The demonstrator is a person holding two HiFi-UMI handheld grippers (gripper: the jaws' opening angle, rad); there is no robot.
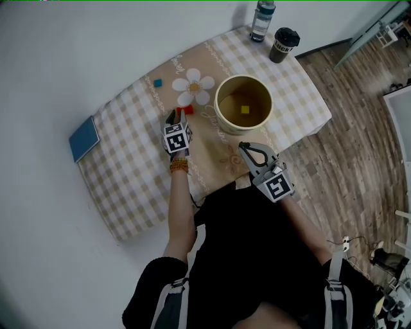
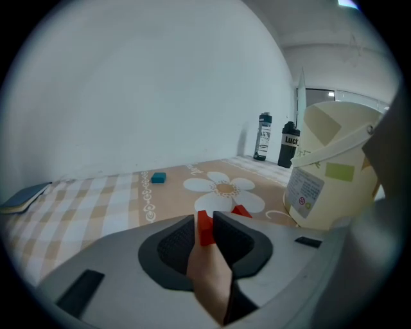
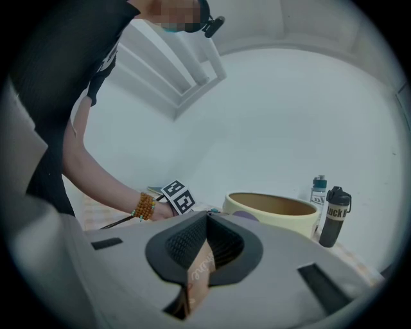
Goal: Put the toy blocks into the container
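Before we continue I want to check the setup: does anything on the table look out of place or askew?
Only the blue book: it lies at the very left edge of the checked cloth and seems to stick out past it. The bucket, bottle and cup stand upright. Nothing is spilled.

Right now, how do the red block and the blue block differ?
The red block is gripped by the left hand-held gripper; the blue block lies free on the cloth. The red block is near the container; the blue block sits farther off. Both are small and outside the container.
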